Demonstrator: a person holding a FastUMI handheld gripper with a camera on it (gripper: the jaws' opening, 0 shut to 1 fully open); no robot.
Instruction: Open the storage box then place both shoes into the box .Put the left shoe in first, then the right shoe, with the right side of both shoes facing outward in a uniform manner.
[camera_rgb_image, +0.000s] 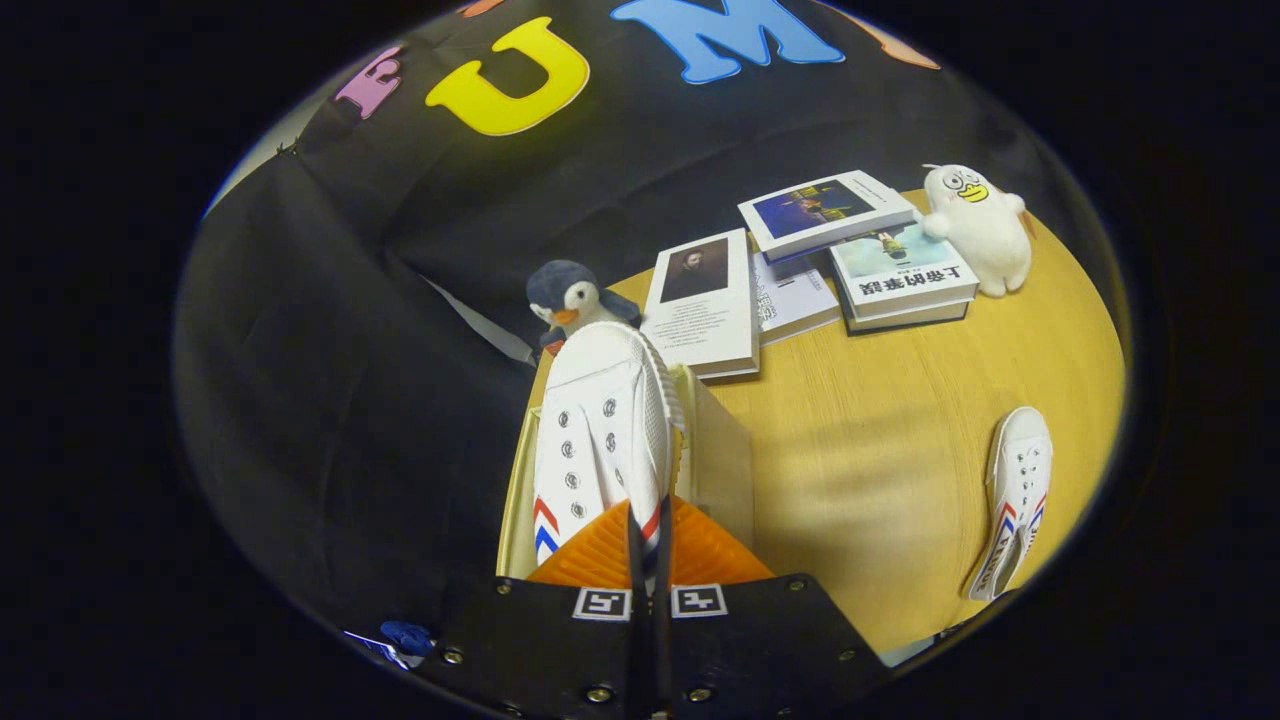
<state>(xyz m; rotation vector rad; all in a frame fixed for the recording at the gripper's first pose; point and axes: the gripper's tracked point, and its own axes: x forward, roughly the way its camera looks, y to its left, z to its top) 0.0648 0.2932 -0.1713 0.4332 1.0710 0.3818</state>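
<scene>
White shoe (600, 430) over open box (722, 455); second shoe (1015, 500) on table.

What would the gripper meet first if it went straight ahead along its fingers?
The gripper is shut on the white shoe, held over the open storage box. Straight on, the shoe's toe would probably reach the penguin toy first; depth is unclear.

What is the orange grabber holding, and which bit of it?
The gripper is holding a white shoe. Its orange fingers pinch the edge at the shoe's opening, near the heel, with the toe pointing away over the open box.
</scene>
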